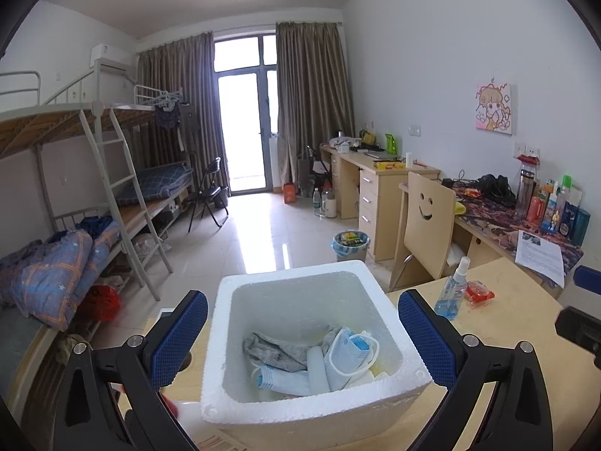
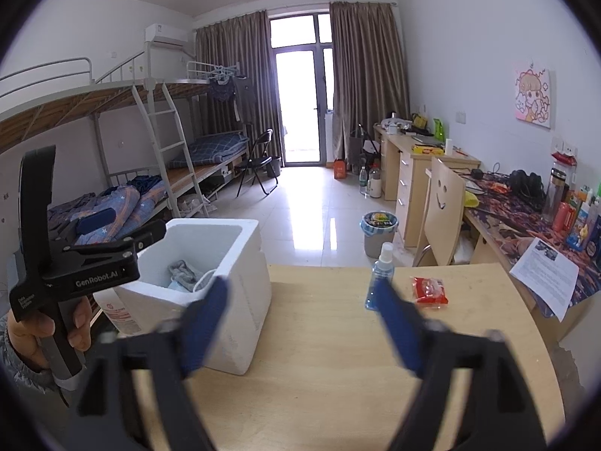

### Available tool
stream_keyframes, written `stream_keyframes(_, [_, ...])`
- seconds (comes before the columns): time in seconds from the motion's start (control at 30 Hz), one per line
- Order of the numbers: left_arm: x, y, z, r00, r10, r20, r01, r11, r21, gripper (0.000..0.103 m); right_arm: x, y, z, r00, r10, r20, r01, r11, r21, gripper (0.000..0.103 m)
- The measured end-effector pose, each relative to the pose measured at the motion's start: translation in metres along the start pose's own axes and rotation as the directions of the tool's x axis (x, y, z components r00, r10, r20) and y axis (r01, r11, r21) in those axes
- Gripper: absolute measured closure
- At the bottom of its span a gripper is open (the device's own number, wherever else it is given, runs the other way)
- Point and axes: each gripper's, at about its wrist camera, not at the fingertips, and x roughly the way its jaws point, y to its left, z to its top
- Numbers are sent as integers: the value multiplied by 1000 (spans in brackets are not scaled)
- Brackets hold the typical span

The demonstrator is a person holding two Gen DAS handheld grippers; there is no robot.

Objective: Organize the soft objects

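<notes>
The white foam box stands on the wooden tabletop, and the soft things already lie at its bottom: a grey cloth, two pale blue face masks with white ear loops, and what looks like a white roll between them. The left gripper hangs just over the box's near rim, its blue-padded fingers spread to their widest on either side of the box and holding nothing. The right gripper hovers over bare tabletop to the right of the box, its fingers also wide apart and empty, blurred in its own view.

The step in hand seems to be clearing away from the box and finding whatever soft object is left. To do it well, the left gripper should lift straight up and back, so that neither finger catches the light foam wall and tips or drags the box. From these views the tabletop carries only a blue spray bottle and a red snack packet, which lie near each other and well apart from the box; a white bottle stands just behind the box. If the packet counts as soft, the right gripper is the nearer one: it should come down over the packet's middle, close gently so as not to crush it, and keep clear of the spray bottle beside it, which would topple easily. Whether other soft things lie out of view cannot be told.
</notes>
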Motion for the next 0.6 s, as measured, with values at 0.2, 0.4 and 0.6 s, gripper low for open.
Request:
stream_keyframes(0.2, [-16, 3, 0, 1000, 9, 17, -9, 1000, 8, 1, -10, 10, 1, 1000, -2, 24, 2, 1000, -22, 4])
stream_keyframes(0.4, [-39, 5, 2, 999, 15, 48, -16, 1000, 14, 1, -20, 21, 3, 999, 11, 39, -9, 999, -46, 4])
stream_keyframes(0.6, [-62, 13, 0, 997, 32, 69, -33, 999, 3, 1, -35, 33, 4, 997, 31, 68, -26, 997, -71, 4])
